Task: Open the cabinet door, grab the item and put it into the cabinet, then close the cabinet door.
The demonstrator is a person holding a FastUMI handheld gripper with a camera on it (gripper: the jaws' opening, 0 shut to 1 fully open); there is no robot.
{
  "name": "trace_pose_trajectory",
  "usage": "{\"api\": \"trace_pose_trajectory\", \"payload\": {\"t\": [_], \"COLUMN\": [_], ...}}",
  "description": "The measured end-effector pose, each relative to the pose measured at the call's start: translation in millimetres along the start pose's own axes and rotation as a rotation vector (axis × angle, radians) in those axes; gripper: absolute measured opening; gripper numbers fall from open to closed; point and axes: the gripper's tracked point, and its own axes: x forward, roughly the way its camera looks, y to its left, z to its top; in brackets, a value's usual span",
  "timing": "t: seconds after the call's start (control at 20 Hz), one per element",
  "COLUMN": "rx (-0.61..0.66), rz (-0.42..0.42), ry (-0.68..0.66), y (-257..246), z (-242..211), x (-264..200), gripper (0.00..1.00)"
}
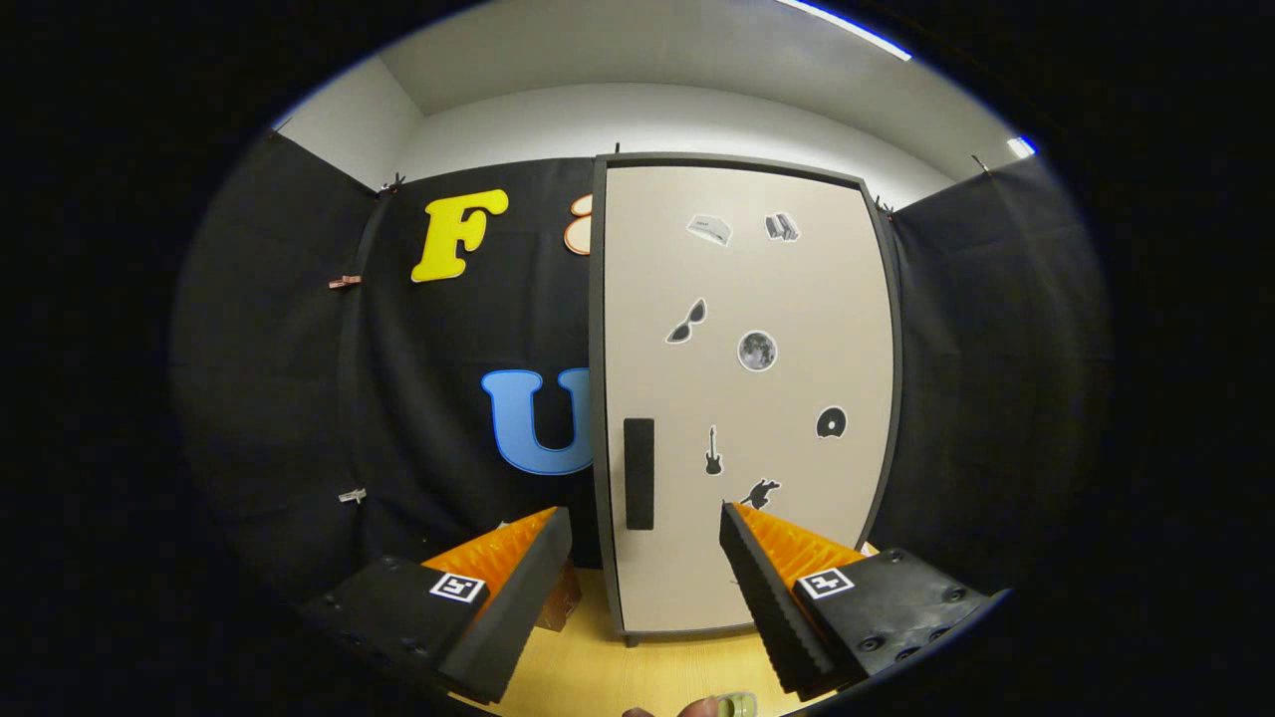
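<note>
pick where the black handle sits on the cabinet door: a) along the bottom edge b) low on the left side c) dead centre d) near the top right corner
b: the black handle is a vertical bar low on the left side of the shut cabinet door, beyond the open gripper.

Two wedge-shaped fingers [538, 588] on the gripper [645, 533], set wide apart: orange ribbed bodies, faced inside with black ridged foam pads. Behind them, matte black mounting blocks with dark screws, each carrying a small white square tag printed with a black pattern.
</note>
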Motion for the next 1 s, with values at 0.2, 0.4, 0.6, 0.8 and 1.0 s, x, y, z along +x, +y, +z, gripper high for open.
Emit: {"api": "trace_pose_trajectory", "payload": {"t": [0.2,0.4,0.6,0.8,1.0], "rx": [-0.020,-0.023,-0.001,0.010,-0.008], "rz": [-0.003,0.001,-0.007,-0.015,0.003], "ry": [0.009,-0.020,-0.019,0.019,0.024], "y": [3.4,6.3,3.5,2.6,8.5], "z": [-9.8,-11.1,-18.2,-35.4,-43.9], "x": [35.7,77.6,119.6,151.1,168.2], "gripper": [0.98,0.98,0.98,0.98,0.81]}}
